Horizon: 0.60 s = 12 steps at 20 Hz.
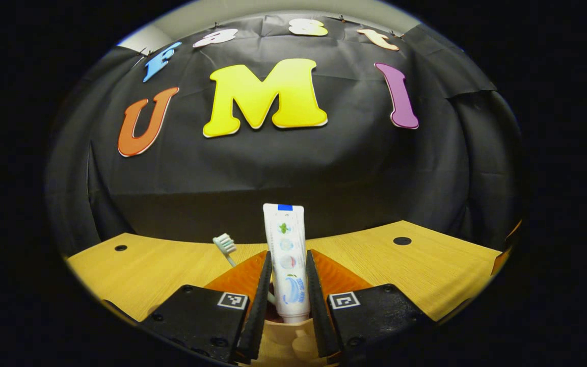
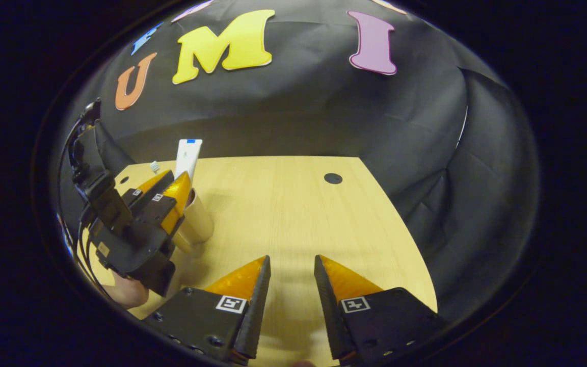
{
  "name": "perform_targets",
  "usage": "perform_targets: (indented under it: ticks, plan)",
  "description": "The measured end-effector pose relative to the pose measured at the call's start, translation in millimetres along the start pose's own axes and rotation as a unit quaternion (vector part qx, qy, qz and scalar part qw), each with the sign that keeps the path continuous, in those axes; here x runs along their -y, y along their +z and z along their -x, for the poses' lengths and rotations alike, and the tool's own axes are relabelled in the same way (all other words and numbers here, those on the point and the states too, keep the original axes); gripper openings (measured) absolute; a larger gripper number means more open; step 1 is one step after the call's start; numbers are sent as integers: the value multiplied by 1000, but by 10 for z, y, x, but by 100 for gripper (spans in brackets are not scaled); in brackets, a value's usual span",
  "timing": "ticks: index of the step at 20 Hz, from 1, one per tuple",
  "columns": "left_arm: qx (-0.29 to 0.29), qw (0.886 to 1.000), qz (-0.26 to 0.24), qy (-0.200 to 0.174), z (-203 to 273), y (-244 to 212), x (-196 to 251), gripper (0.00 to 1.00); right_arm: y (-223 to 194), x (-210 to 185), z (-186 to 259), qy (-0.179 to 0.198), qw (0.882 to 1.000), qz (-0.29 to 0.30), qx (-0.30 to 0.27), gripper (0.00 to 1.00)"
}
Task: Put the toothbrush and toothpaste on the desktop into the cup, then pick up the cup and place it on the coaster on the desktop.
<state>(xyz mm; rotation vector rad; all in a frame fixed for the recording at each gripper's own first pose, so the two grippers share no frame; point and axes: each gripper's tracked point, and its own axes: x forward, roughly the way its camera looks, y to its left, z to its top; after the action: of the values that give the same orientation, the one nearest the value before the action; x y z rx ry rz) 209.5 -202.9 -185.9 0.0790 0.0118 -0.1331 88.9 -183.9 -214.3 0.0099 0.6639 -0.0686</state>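
Gripping the upright toothpaste tube (image 1: 287, 265) above the cup (image 2: 197, 219), the left claw (image 1: 287, 306) pinches it beside the toothbrush (image 1: 224, 244), while the right claw (image 2: 292, 285) hovers narrowly parted over the table (image 2: 293, 214).

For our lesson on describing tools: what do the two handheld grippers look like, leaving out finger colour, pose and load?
Each gripper, left and right, has two wedge-shaped, tapering fingers on black bolted blocks, each block with a small square black-and-white marker. The right gripper view shows the left gripper's black body with dark cables trailing behind.
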Motion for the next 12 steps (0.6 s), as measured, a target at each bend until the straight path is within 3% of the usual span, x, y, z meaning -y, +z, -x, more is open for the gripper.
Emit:
perform_targets:
  ticks: [4,6,8,9,12]
  plan:
    - [-28,999,15,-8,131,-91,-9,49,8,-113,12,8,1000,-4,1,54]
    - [-54,998,31,-18,281,-147,-3,58,35,-179,43,12,1000,-4,4,54]
    - [-69,996,47,-25,435,-130,-23,73,78,-251,76,16,1000,-5,7,60]
    - [-70,996,54,-25,519,-66,-58,86,122,-286,94,18,1000,-5,10,63]
    - [-58,996,56,-25,730,189,-176,87,224,-411,141,24,1000,-3,17,67]
